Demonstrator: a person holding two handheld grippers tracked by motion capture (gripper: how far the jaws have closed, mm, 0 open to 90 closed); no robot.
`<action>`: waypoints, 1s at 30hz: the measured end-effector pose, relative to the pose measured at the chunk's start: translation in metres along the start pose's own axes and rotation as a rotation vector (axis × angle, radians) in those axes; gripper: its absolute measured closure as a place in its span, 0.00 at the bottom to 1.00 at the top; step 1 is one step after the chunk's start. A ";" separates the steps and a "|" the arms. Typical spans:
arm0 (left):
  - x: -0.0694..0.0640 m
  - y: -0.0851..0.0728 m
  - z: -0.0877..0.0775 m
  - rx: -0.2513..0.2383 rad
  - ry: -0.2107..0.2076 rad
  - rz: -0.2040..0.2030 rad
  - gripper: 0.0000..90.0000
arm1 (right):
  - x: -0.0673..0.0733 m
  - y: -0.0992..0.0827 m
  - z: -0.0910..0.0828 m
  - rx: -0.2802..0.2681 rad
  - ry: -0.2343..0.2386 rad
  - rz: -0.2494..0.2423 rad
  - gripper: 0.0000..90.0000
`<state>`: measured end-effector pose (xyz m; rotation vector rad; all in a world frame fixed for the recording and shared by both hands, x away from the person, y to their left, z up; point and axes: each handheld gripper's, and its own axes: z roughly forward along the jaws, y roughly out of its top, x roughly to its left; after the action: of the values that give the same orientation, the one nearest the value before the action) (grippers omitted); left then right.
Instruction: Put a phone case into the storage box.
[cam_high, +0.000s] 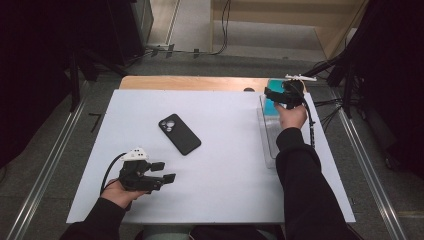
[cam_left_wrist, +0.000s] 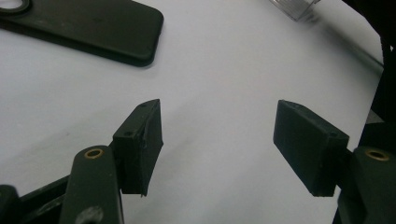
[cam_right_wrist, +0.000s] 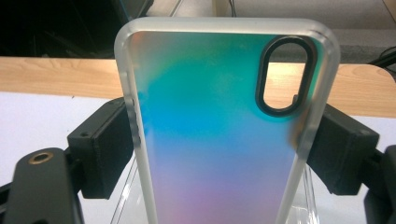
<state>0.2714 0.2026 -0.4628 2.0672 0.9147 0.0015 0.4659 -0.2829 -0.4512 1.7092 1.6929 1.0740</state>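
A black phone (cam_high: 180, 134) lies camera side up near the middle of the white table top (cam_high: 225, 175); its lower end shows in the left gripper view (cam_left_wrist: 93, 28). My left gripper (cam_high: 162, 172) rests low at the front left, open, with bare table between its jaws (cam_left_wrist: 219, 144). At the far right my right gripper (cam_high: 272, 95) is shut on an iridescent teal-to-pink phone case (cam_right_wrist: 210, 130) with a frosted rim, one pad on each long side. The case (cam_high: 270, 107) stands upright over a clear stand.
The clear plastic stand (cam_high: 267, 137) runs along the table's right side, and part of it shows under the case (cam_right_wrist: 123, 196). A wooden edge (cam_high: 190, 82) borders the back. Cables and dark stands surround the table on the floor.
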 end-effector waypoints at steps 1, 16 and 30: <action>0.000 0.000 0.000 0.001 -0.002 0.001 0.37 | -0.001 0.000 0.001 -0.003 -0.004 -0.005 0.17; -0.001 0.001 0.002 0.005 -0.006 0.005 0.37 | 0.002 0.001 0.006 -0.021 -0.013 -0.022 0.16; 0.000 0.001 0.002 0.001 -0.007 -0.001 0.37 | 0.006 0.002 0.014 0.018 -0.047 -0.039 0.10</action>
<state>0.2725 0.2008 -0.4628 2.0670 0.9114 -0.0068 0.4777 -0.2753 -0.4559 1.6925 1.7048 0.9961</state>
